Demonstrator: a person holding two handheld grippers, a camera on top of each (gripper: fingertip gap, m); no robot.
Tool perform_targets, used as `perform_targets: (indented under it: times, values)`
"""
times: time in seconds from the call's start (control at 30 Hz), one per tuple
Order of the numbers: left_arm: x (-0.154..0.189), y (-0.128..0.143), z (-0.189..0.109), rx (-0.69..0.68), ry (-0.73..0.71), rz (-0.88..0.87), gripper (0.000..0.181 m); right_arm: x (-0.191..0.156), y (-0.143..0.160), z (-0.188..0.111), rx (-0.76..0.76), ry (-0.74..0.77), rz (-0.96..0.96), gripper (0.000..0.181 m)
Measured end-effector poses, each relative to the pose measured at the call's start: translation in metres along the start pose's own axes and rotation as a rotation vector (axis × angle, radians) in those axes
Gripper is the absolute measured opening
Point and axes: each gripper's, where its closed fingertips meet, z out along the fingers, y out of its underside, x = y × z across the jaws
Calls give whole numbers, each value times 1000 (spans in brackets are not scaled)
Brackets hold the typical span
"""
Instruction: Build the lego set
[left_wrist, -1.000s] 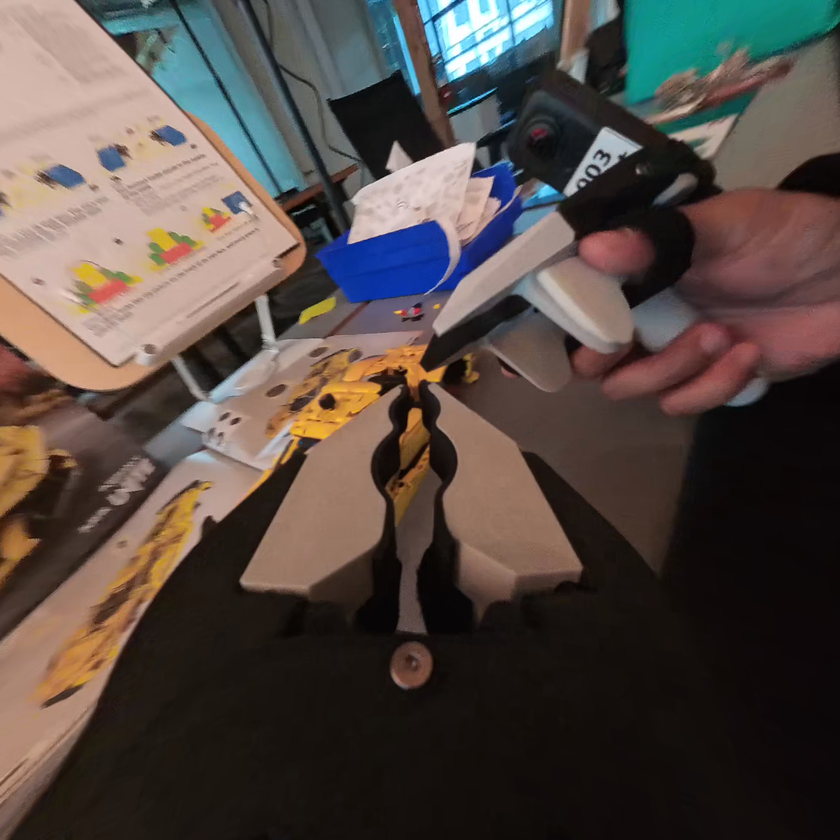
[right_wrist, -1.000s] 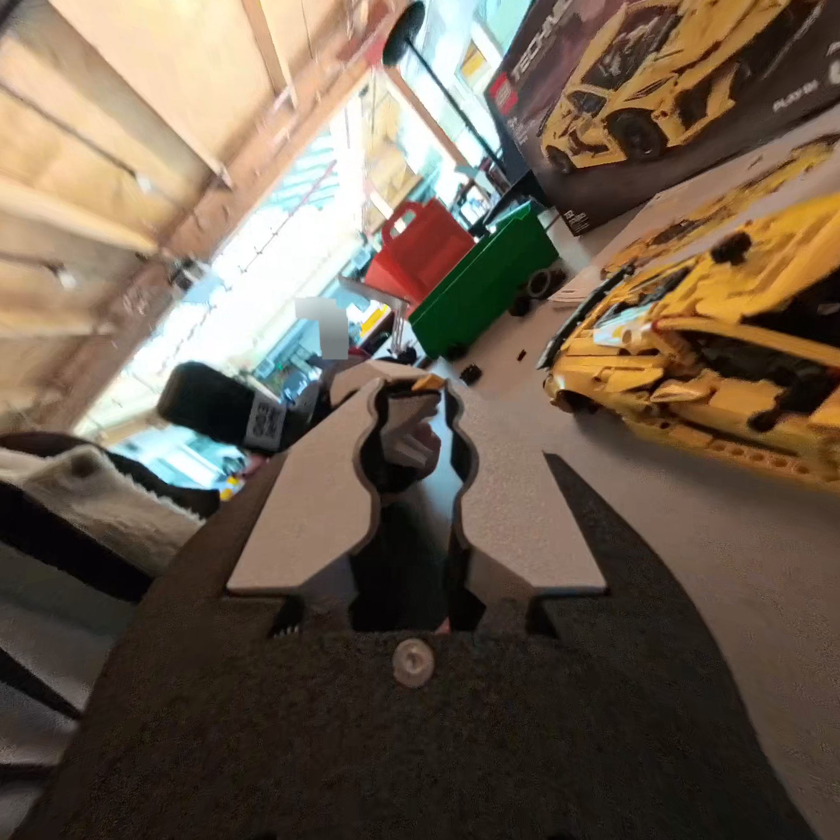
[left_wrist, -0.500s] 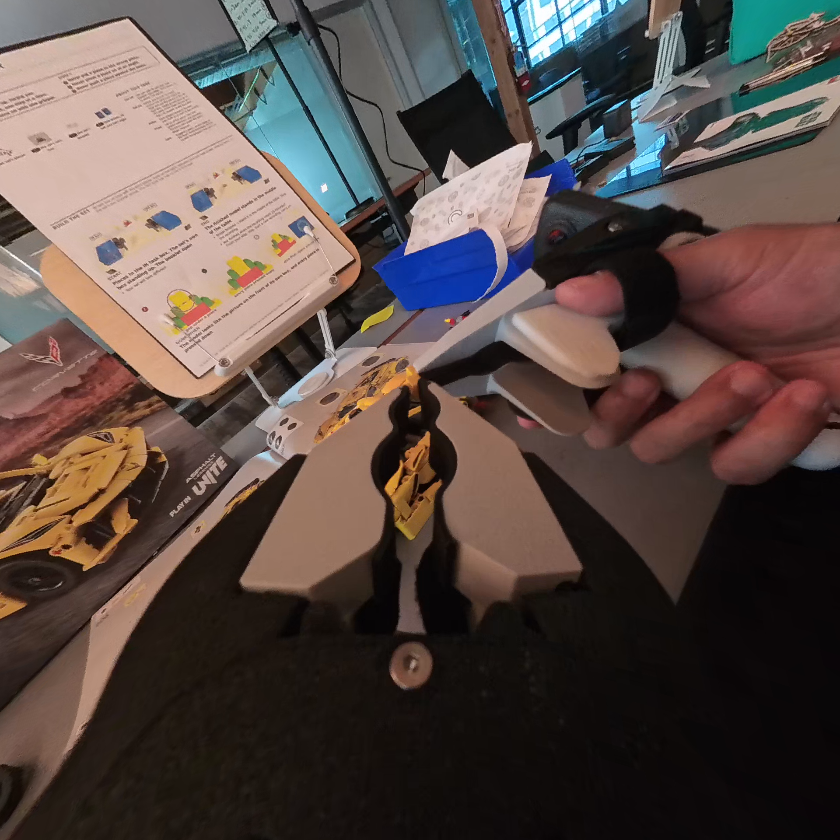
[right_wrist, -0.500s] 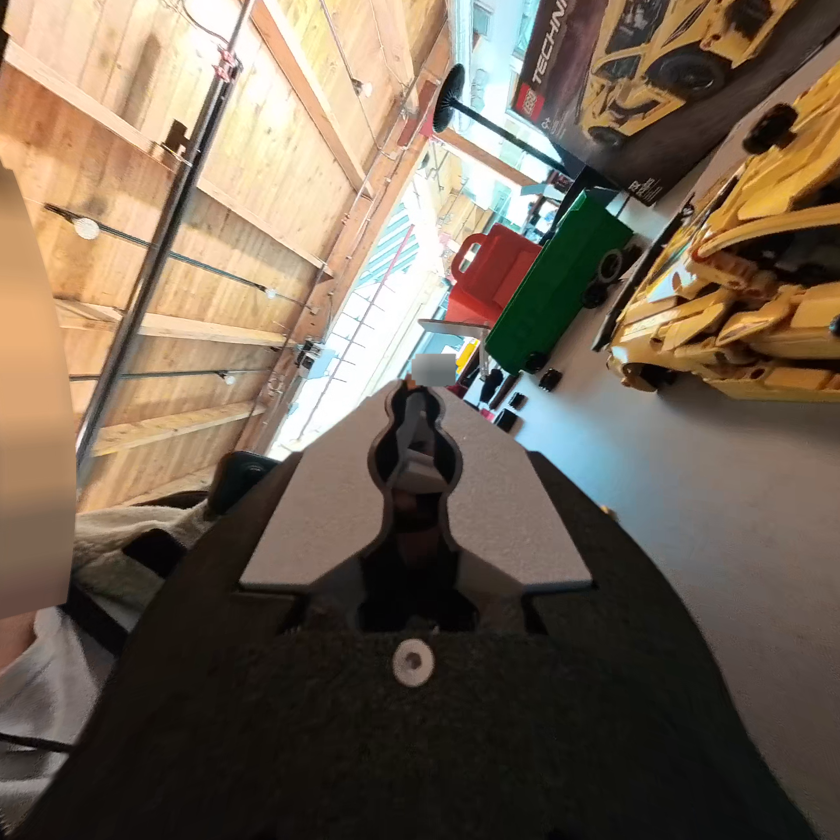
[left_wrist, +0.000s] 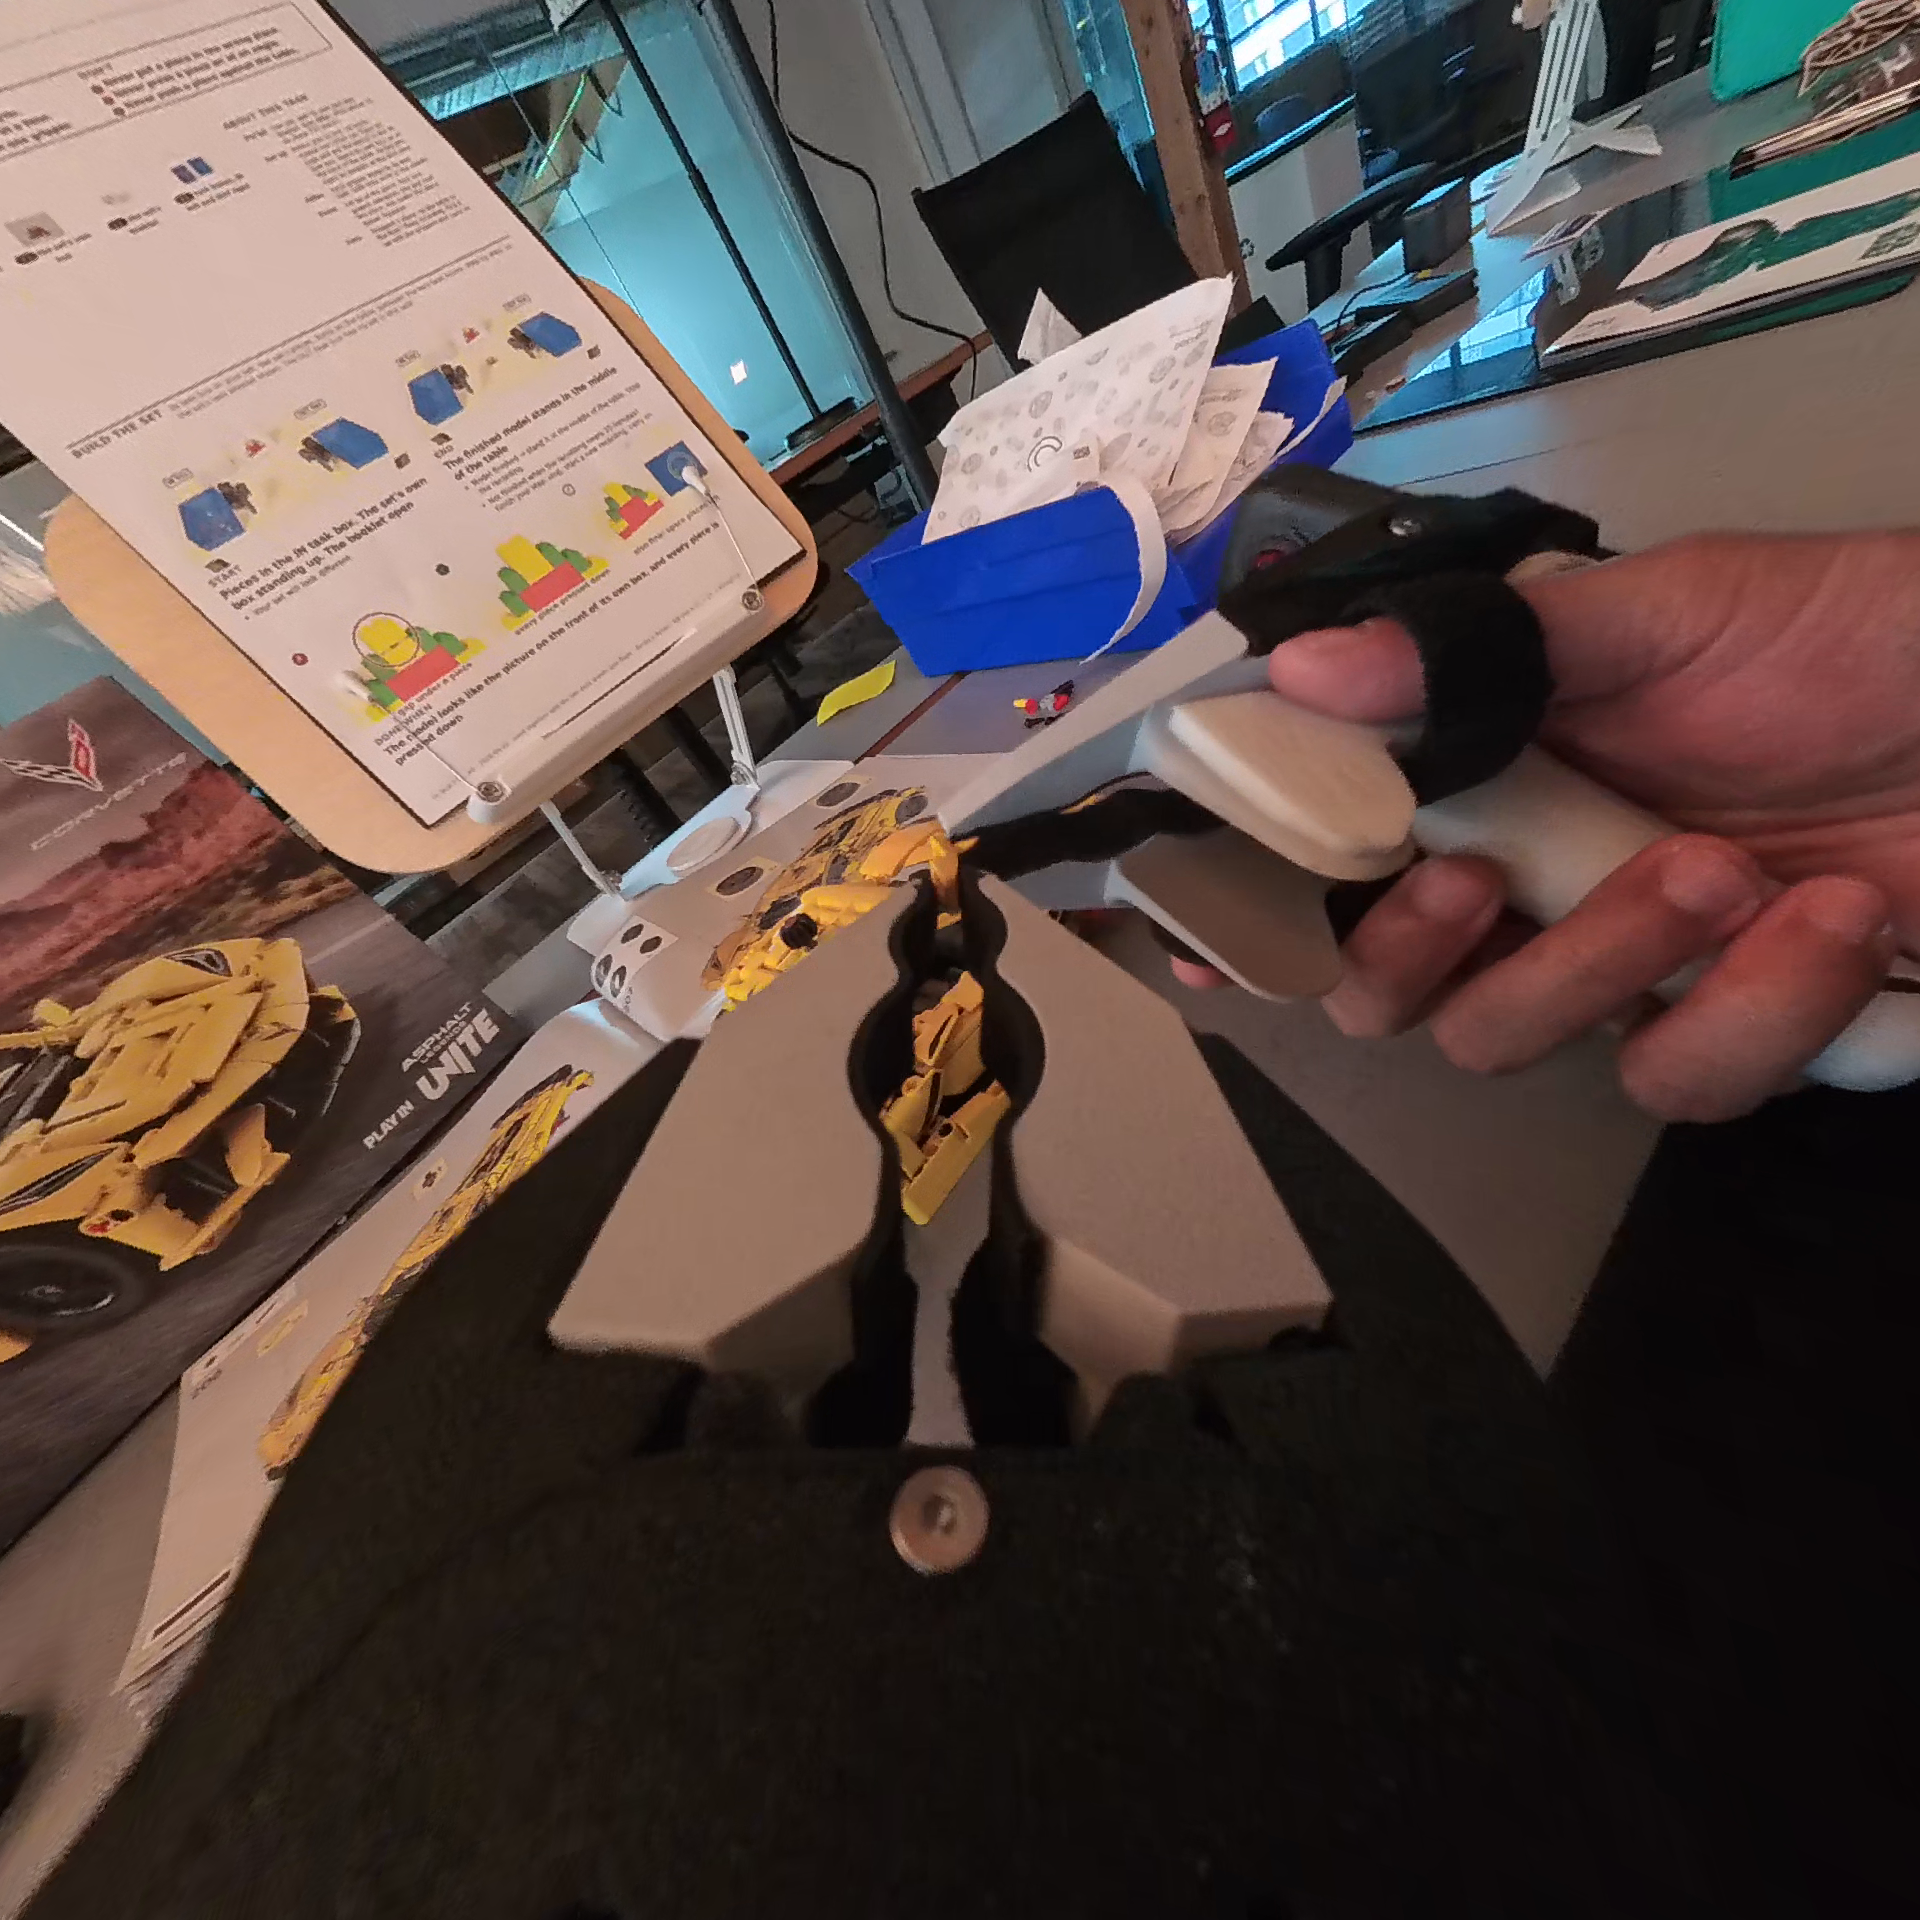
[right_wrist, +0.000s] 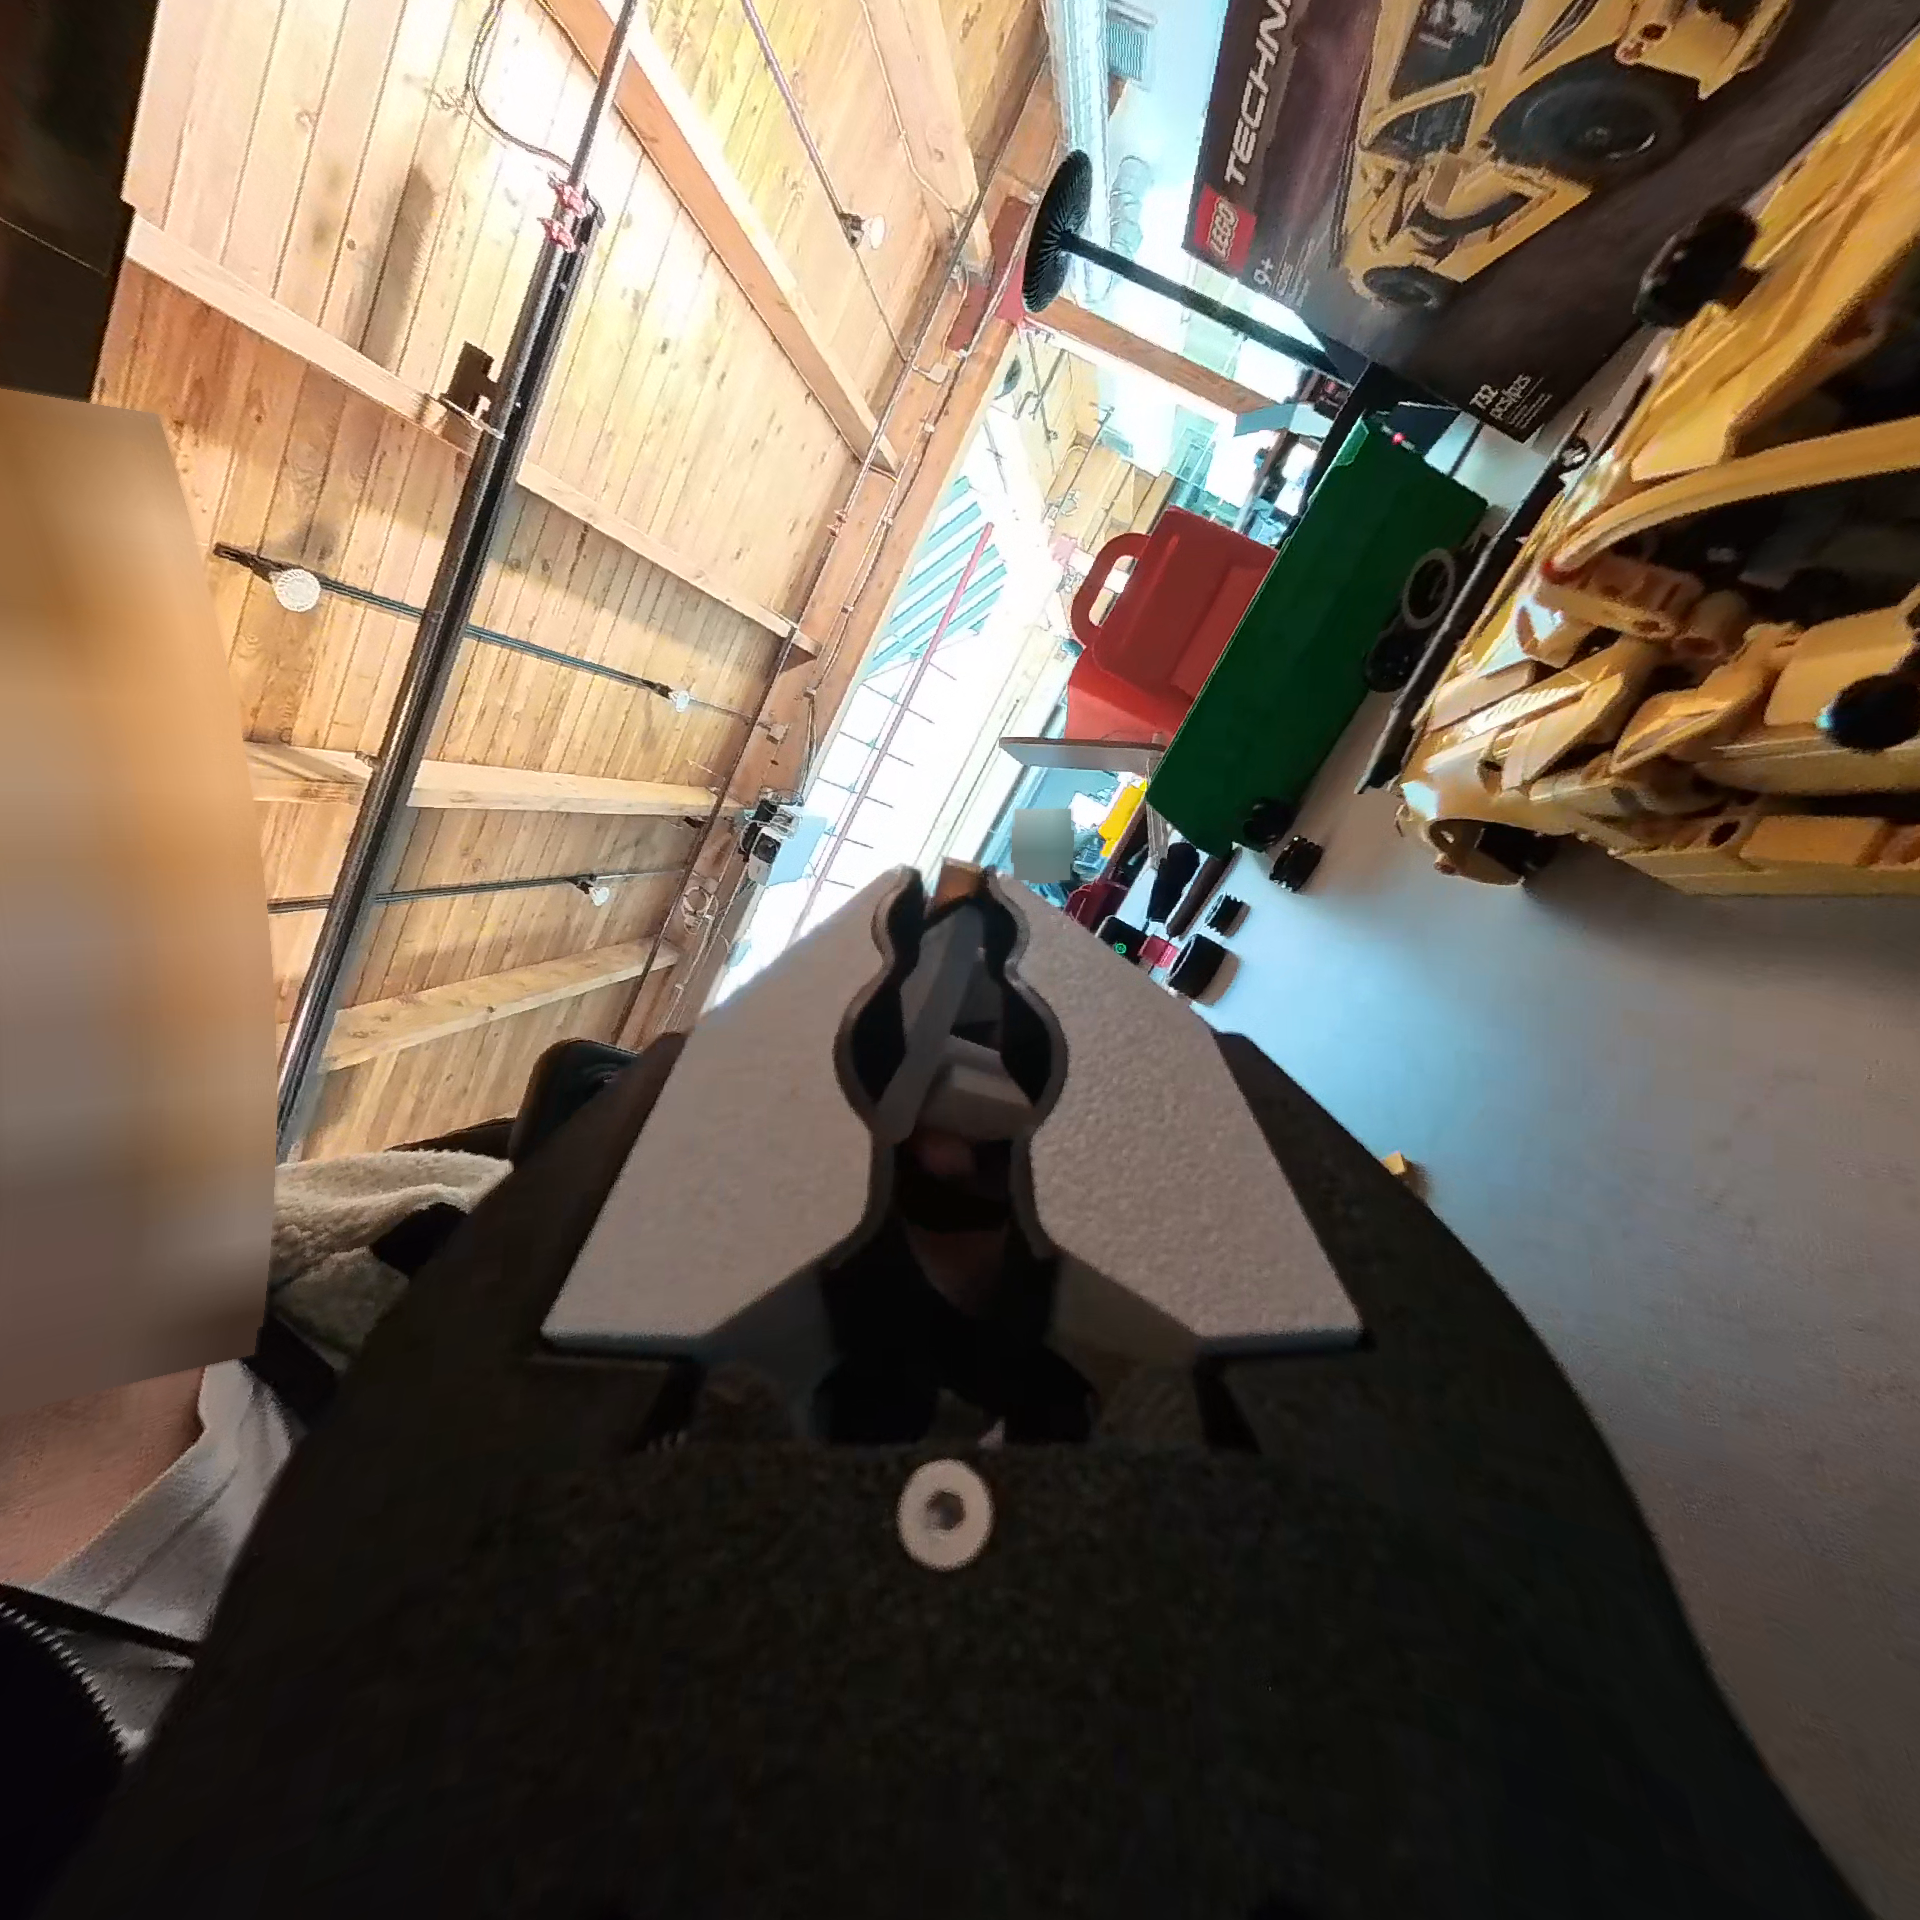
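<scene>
Grey table (left_wrist: 1455, 1195) in a workshop with a wood-plank ceiling; taking the yellow lego car (right_wrist: 1704, 665) as landmark, we see the set's box (left_wrist: 156, 997) just behind it, a green bin (right_wrist: 1320, 644) off its nose, a blue bin (left_wrist: 1039, 582) of paper bags beyond it. Left gripper (left_wrist: 948, 904) has its fingers pinched on a small yellow lego sub-assembly (left_wrist: 940, 1091), held near the car. Right gripper (right_wrist: 951, 883), held in a hand (left_wrist: 1683, 790), has tips nearly together on a small yellowish piece (right_wrist: 961, 883); its tips meet the left gripper's.
</scene>
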Motion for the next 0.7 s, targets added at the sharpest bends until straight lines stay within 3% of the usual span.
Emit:
perform_targets:
  times: [0.33,0.47,0.57,0.7]
  values:
    - [1,1,1,-7,-14,31,5,2,0,0,-7,-7,19,7]
    - [7,1,4,-10,65,-95,7,4,-1,-5,-42,28,-34,6]
    - [23,19,11,-99,242,-255,21,22,-23,-26,-67,208,-146,6]
    - [29,47,32,-251,426,-366,28,63,-45,-58,-135,464,-121,7]
